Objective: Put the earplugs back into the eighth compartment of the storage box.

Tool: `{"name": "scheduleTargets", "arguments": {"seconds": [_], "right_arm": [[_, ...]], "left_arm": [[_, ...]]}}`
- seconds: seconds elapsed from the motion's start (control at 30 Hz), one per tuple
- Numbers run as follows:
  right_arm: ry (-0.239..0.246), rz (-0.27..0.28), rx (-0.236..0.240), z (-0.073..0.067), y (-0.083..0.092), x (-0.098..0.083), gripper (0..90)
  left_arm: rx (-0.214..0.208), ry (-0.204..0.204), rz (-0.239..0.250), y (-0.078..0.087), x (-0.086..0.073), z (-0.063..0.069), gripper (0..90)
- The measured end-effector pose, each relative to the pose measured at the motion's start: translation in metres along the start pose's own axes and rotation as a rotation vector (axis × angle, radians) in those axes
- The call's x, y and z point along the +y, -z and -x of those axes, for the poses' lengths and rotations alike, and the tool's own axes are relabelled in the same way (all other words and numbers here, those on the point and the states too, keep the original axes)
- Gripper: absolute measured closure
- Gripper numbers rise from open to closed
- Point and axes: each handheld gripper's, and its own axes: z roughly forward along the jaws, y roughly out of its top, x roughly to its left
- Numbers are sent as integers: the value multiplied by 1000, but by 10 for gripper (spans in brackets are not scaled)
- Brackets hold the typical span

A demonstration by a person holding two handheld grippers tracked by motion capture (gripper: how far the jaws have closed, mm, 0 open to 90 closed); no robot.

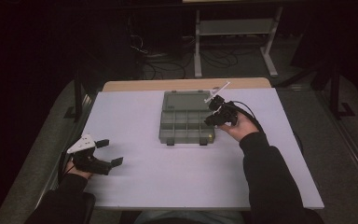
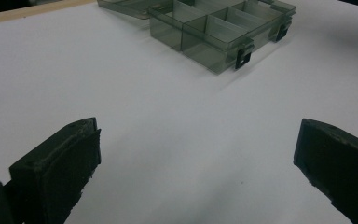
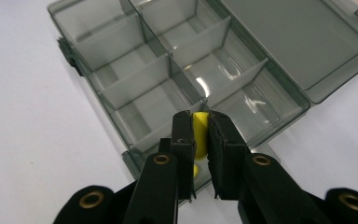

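A smoky transparent compartment box (image 1: 186, 125) lies open mid-table, its lid (image 1: 186, 101) folded back on the far side. In the right gripper view the box (image 3: 135, 70) has several empty compartments. My right gripper (image 3: 200, 140) is shut on a small yellow piece (image 3: 200, 133) right over the box's near corner compartment; a second bit of yellow (image 3: 195, 170) shows just below between the jaws. In the high view that gripper (image 1: 213, 119) hovers at the box's right edge. My left gripper (image 1: 109, 152) rests on the table at the left, open and empty, with the box (image 2: 214, 32) far ahead.
The white tabletop (image 1: 168, 177) stretches between my two hands. A wooden strip (image 1: 186, 84) runs along the far edge. Beyond it are a metal shelf frame (image 1: 235, 32) and cables (image 1: 168, 65) on a dark floor.
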Motion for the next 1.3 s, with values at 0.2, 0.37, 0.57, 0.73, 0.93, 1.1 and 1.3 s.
{"name": "scheduleTargets", "arguments": {"seconds": [0.2,0.37,0.57,0.73,0.93,1.1,1.3], "right_arm": [[-1,-28,8,1,-11,-2,796],[-15,-46,24,2,-20,-5,793],[-19,-60,29,2,-27,-8,785],[-35,-46,32,1,-24,-7,684],[-43,-20,13,1,-16,-8,598],[-40,4,-7,-1,-6,-9,452],[-49,45,-17,-3,8,-12,258]], "left_arm": [[-1,-2,-3,0,0,0,0],[-2,-2,-3,0,0,0,0],[-2,-2,-3,0,0,0,0],[-2,-1,-3,-1,0,0,0],[-1,-3,-5,-1,0,1,0],[-1,-6,-8,-1,0,1,0],[-1,-6,-8,-1,0,1,0]]}}
